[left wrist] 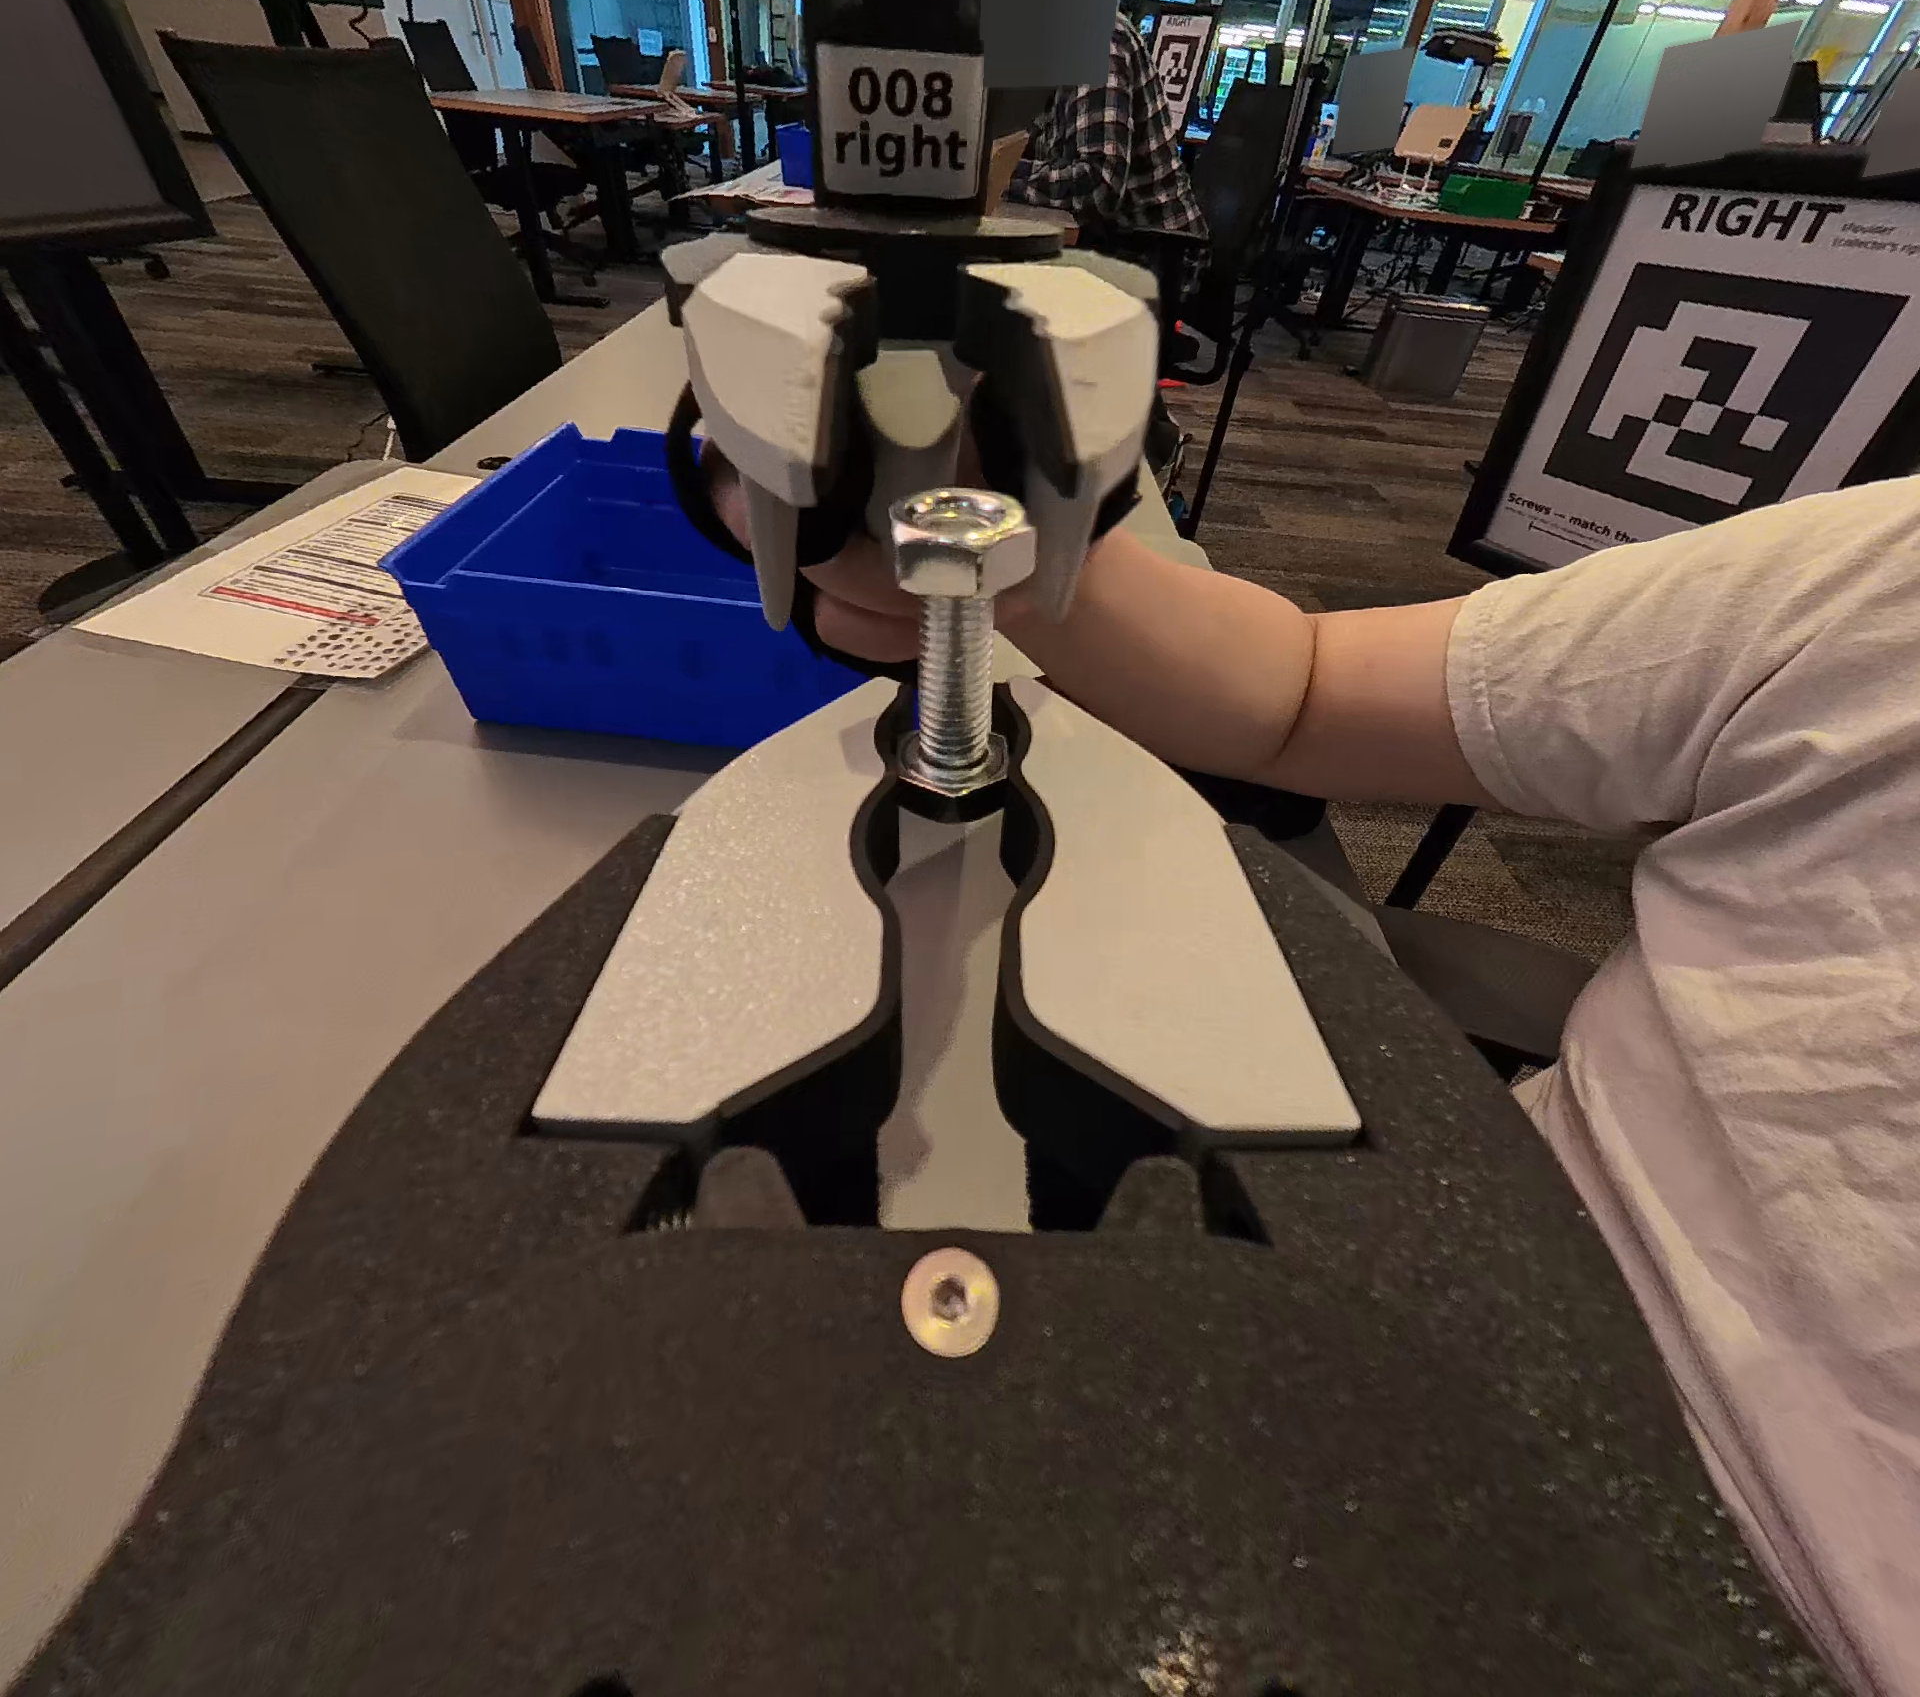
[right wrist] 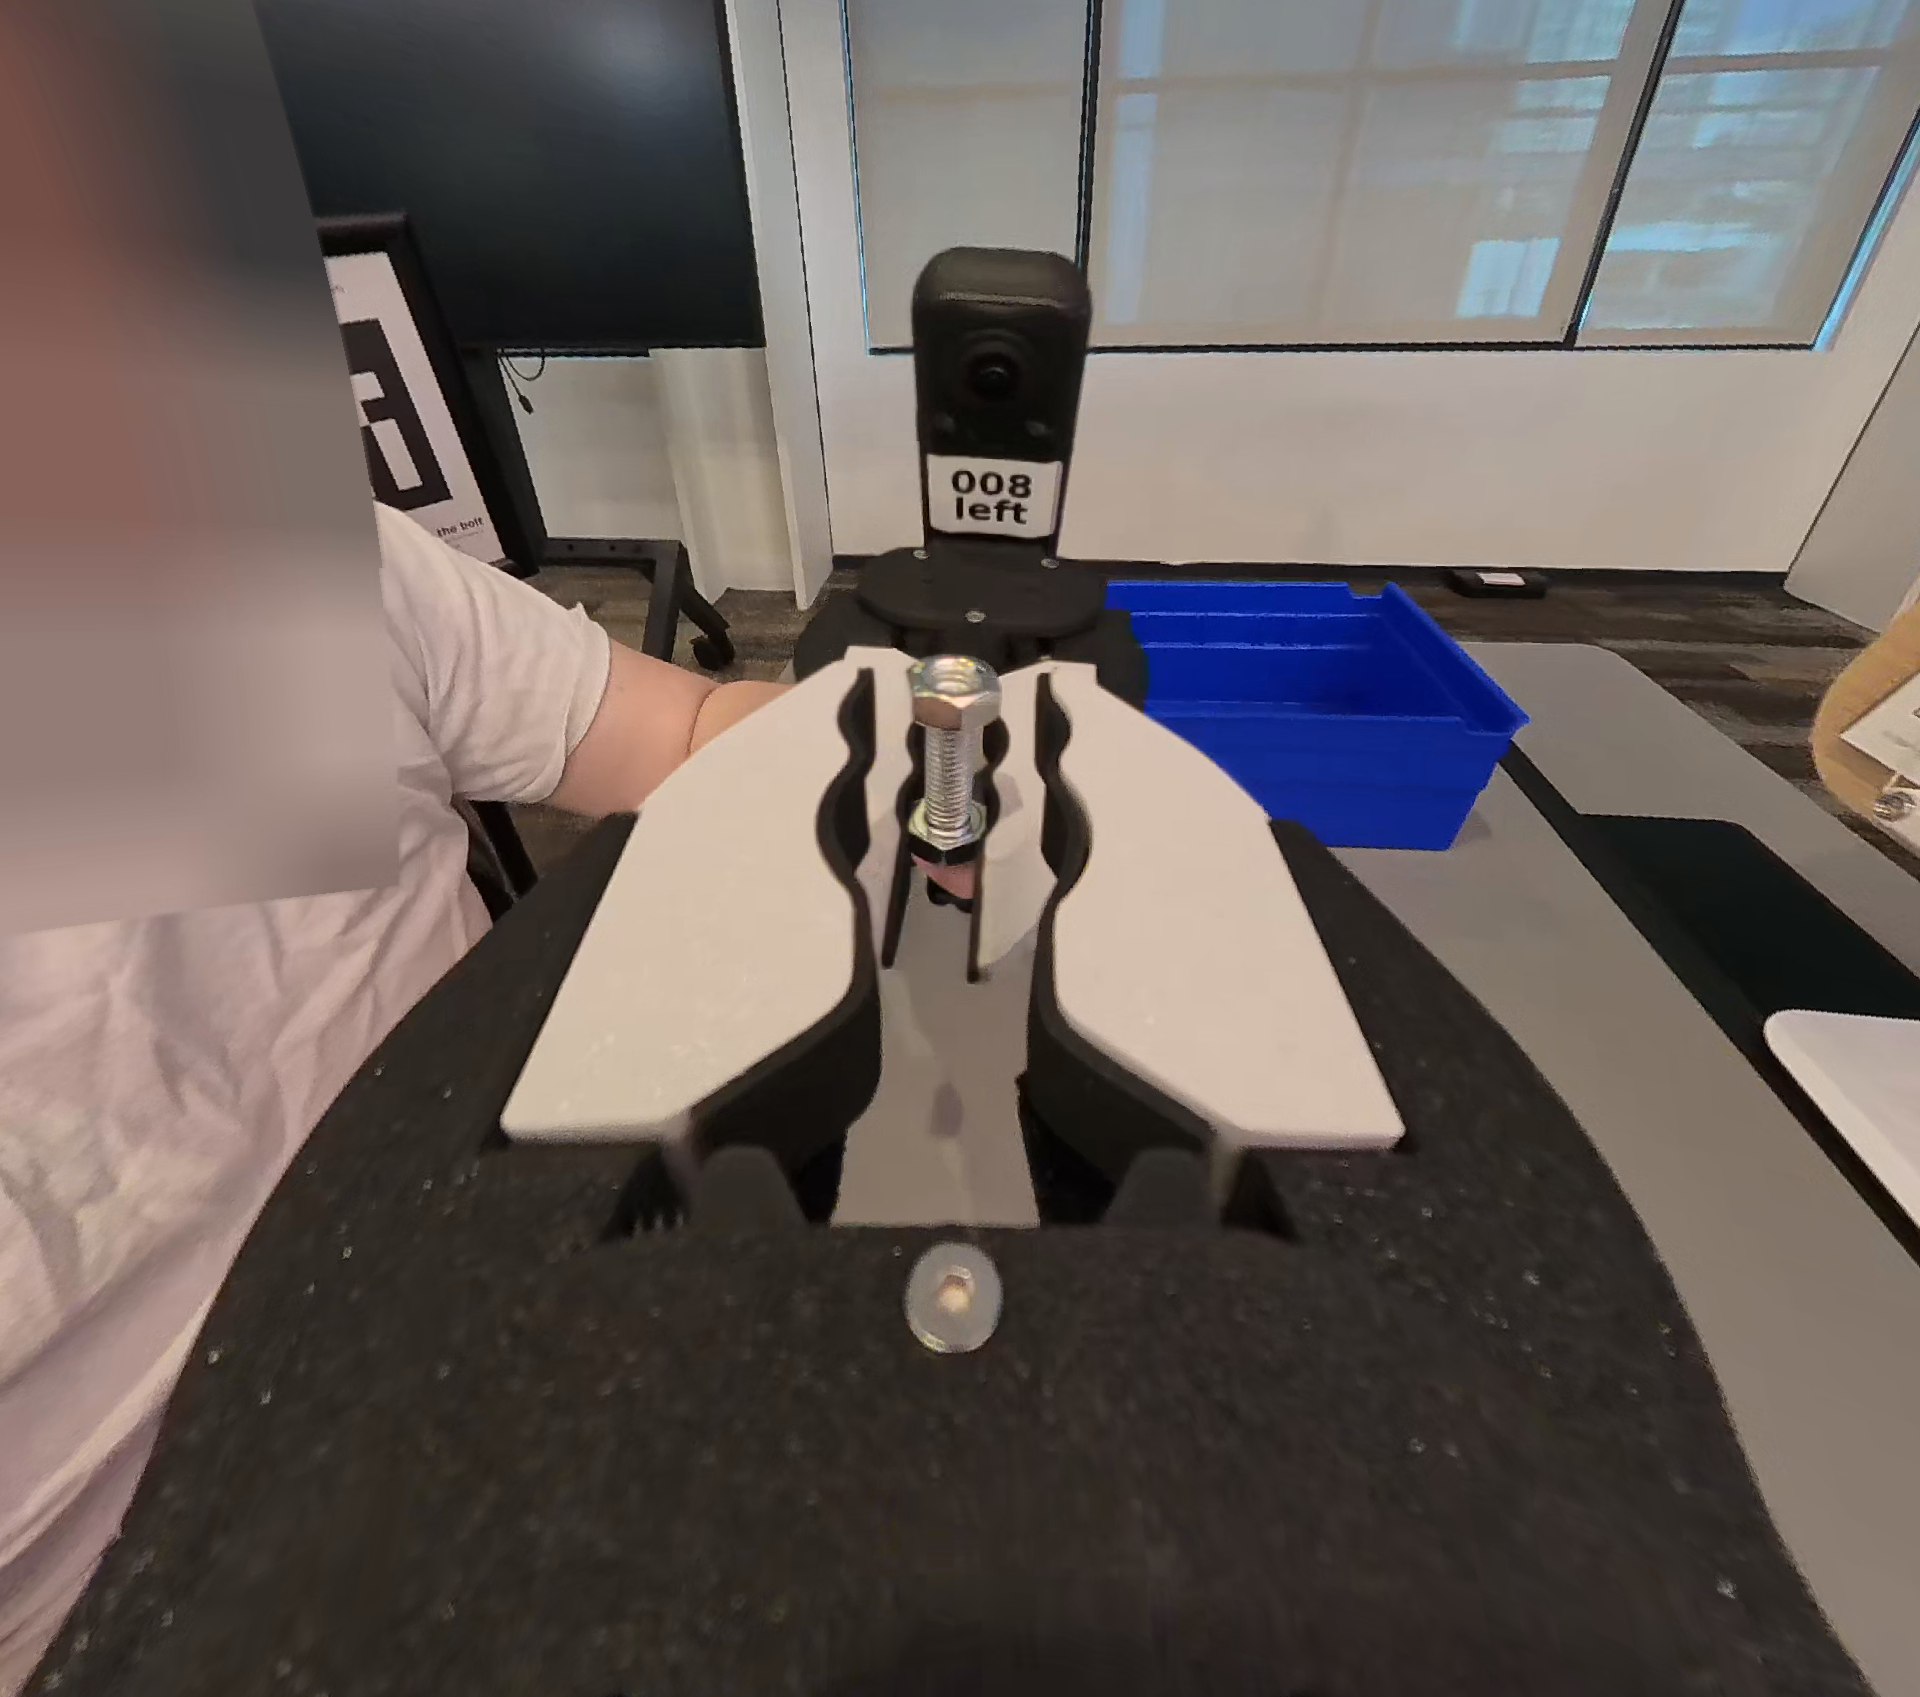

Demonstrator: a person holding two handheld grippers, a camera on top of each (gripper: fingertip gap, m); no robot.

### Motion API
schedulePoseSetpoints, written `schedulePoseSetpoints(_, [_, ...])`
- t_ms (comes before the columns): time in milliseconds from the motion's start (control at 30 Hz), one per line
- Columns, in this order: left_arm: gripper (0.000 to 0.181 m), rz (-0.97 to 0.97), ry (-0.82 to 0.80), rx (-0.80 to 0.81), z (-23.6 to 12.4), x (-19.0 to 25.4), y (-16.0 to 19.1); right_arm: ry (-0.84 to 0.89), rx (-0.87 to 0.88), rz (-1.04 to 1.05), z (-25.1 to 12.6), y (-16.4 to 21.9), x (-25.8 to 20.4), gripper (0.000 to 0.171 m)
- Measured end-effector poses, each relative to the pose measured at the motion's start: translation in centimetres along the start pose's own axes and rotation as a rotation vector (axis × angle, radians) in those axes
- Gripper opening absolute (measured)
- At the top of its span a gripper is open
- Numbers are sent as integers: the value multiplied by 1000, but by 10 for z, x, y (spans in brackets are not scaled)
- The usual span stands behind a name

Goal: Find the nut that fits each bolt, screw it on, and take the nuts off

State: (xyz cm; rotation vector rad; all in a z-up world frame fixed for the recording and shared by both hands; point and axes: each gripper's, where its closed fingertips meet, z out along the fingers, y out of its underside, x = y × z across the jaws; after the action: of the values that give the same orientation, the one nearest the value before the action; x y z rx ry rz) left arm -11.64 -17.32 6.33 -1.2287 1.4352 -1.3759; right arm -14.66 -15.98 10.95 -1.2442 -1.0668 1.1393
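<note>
Starting at the left of the left wrist view, you have a printed sheet [left wrist: 312,577] lying flat on the grey table [left wrist: 208,816], with a blue bin [left wrist: 623,608] just to its right. At the centre of the frame, your left gripper [left wrist: 948,743] is clenched on the head end of the bolt [left wrist: 948,681], which stands upright with its thread pointing up. A silver hex nut [left wrist: 961,551] sits on the very top of that thread, well above the head. Your right gripper [left wrist: 920,598] comes in from the far side and faces the left one, its jaws spread on either side of the nut. In the right wrist view a gap seems to show on each side of the nut, so the jaws look released, though the wide-angle lens makes contact hard to judge. Further right, your bare forearm [left wrist: 1195,681] runs out from a white sleeve [left wrist: 1662,660]. A black-and-white marker board [left wrist: 1714,369] stands at the right edge.
</note>
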Motion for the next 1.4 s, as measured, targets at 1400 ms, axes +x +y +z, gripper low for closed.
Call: schedulePoseSetpoints(1400, [14, -208, 297, 154, -9, 28, -21, 2, 168, -86, -2, -29, -16, 46])
